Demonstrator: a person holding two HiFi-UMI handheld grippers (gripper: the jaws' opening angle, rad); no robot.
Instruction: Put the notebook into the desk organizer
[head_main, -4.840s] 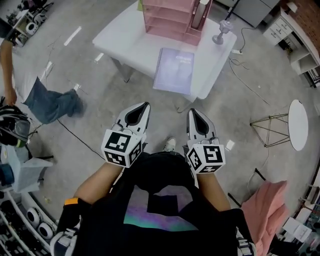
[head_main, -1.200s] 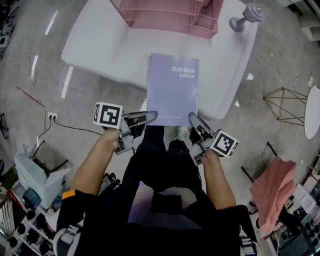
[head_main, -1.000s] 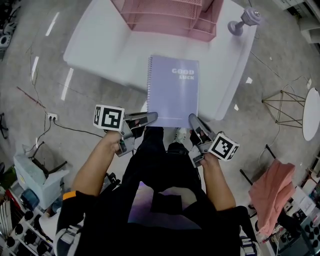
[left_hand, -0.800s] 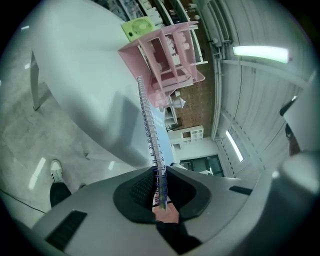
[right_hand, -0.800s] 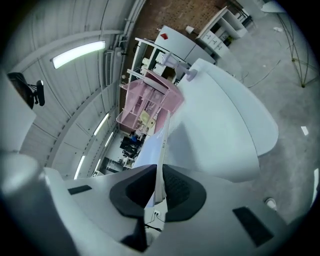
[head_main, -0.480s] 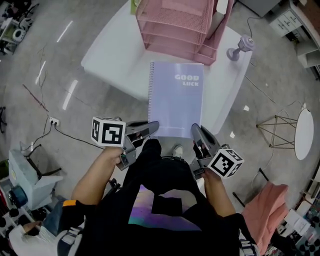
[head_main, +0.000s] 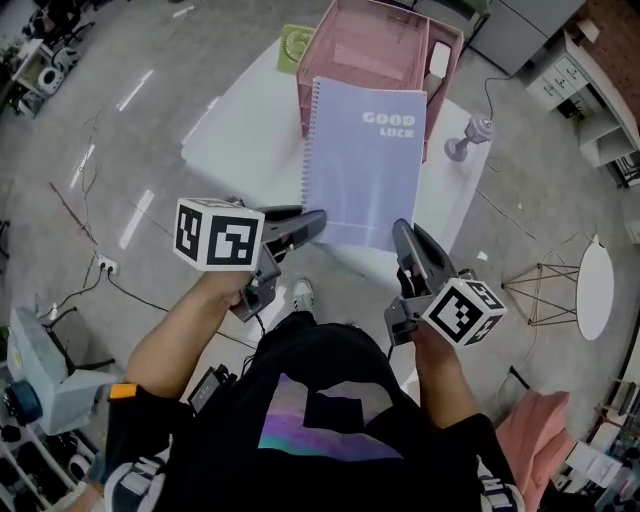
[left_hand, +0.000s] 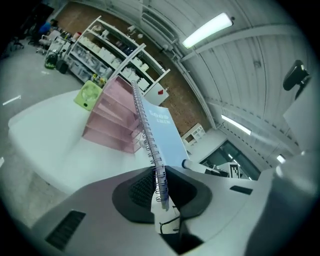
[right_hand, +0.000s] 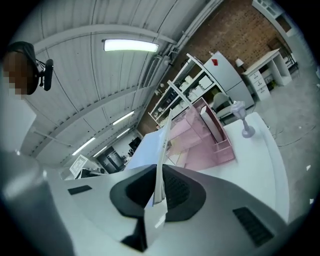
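Pinching the notebook at its near corners, left gripper jaws just easing a bit wider, right gripper tight, long axis pointing at the desk organizer.

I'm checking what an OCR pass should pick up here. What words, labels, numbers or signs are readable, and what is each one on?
"GOOD LUCK": on the lilac cover of the notebook, in the head view.
The two marker cubes: black-and-white square patterns only, no letters or digits.
The green object beside the pink desk organizer: a round mark, too small to read.
Nothing else is legible.
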